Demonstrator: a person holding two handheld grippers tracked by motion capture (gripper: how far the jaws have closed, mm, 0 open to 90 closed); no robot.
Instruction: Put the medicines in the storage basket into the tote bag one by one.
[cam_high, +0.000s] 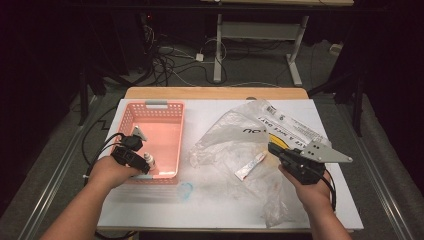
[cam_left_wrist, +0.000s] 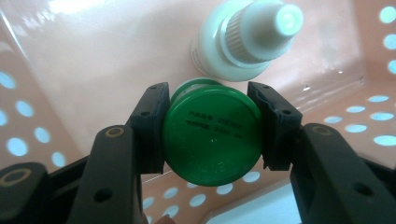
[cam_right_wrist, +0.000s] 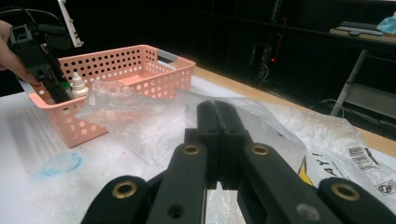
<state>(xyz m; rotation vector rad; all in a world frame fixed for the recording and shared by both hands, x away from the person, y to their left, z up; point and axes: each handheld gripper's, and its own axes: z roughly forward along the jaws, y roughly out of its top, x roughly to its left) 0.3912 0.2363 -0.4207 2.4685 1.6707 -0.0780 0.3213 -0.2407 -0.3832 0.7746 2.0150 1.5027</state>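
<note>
A round green cap (cam_left_wrist: 211, 135) with faint raised lettering on its flat top sits between two black jaws, both pads pressing its sides, inside the near end of a pink perforated basket (cam_high: 167, 107) on the left of the table; just beyond it, nearly touching, stands a small white dropper bottle (cam_left_wrist: 243, 39) with a ribbed white screw cap, upright against the basket's near wall.
</note>
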